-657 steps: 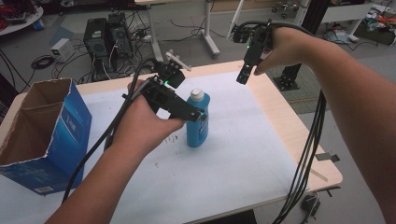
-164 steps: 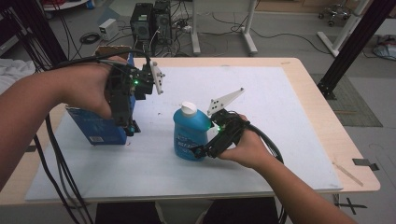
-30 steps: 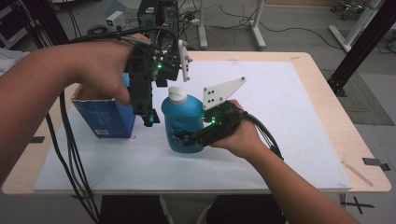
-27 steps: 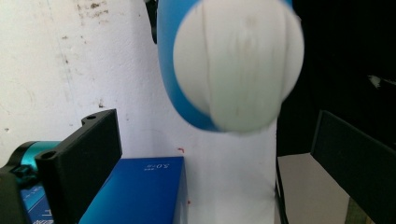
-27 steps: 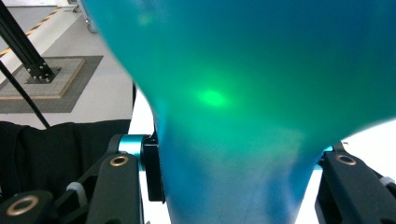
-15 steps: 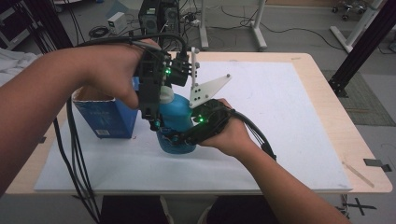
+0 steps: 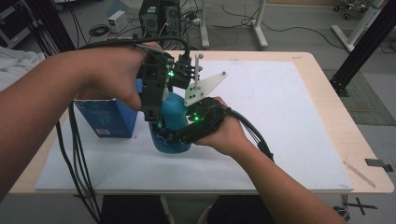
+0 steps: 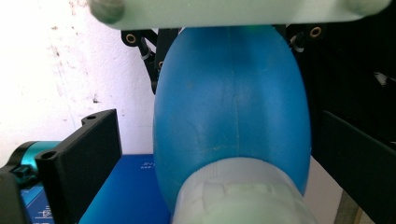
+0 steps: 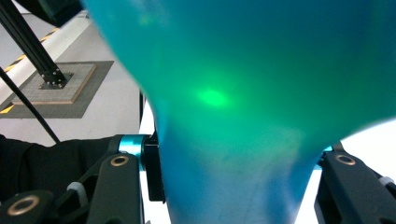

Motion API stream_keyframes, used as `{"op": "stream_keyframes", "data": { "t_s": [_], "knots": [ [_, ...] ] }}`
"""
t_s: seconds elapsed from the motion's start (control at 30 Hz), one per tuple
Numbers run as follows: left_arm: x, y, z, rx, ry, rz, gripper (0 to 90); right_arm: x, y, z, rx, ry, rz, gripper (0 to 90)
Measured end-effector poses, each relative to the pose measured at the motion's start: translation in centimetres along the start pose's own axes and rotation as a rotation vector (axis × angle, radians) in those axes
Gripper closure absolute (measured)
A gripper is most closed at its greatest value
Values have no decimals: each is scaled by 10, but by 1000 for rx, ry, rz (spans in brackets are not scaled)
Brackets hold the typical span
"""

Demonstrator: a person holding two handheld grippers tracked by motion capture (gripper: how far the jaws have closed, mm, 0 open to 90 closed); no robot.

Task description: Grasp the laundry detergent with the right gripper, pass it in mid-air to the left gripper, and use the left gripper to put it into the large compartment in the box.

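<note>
Your right gripper (image 7: 169, 136) clamps the blue bottle (image 7: 172, 122) low on its body, beside the box (image 7: 106, 116); your left gripper (image 7: 154, 122) straddles the cap (image 8: 238, 193), jaws not yet pressing; next, I judge, close on the cap and twist, holding the bottle steady.

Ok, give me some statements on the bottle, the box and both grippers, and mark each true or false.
1. The right gripper is shut on the blue bottle. True.
2. The bottle lies flat on the white mat. False: it is held roughly upright.
3. The left gripper is at the bottle's white cap, a jaw on either side. True.
4. The blue cardboard box sits right of the bottle in the high view. False: it sits left.
</note>
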State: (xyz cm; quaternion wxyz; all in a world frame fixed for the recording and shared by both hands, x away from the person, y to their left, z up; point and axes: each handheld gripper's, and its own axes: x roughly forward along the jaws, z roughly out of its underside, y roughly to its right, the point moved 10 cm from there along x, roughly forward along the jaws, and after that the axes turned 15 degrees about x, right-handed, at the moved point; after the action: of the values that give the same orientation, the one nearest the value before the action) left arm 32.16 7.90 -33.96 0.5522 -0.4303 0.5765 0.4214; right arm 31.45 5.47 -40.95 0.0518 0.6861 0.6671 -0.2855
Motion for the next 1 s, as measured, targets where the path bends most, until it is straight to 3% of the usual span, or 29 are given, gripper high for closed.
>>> {"op": "stream_keyframes", "data": {
  "t_s": [0.17, 0.23, 1.0],
  "knots": [
    [2, 0, -1, -13, -6, 0, 42, -1, -1, 0, 4, 0, -3, 469],
    [2, -1, 0, -7, -16, -4, 103, -1, 0, -1, -1, 7, -3, 469],
    [4, -3, -4, -17, -15, -21, 201, -1, 0, -1, 6, 14, -3, 470]
  ]
}}
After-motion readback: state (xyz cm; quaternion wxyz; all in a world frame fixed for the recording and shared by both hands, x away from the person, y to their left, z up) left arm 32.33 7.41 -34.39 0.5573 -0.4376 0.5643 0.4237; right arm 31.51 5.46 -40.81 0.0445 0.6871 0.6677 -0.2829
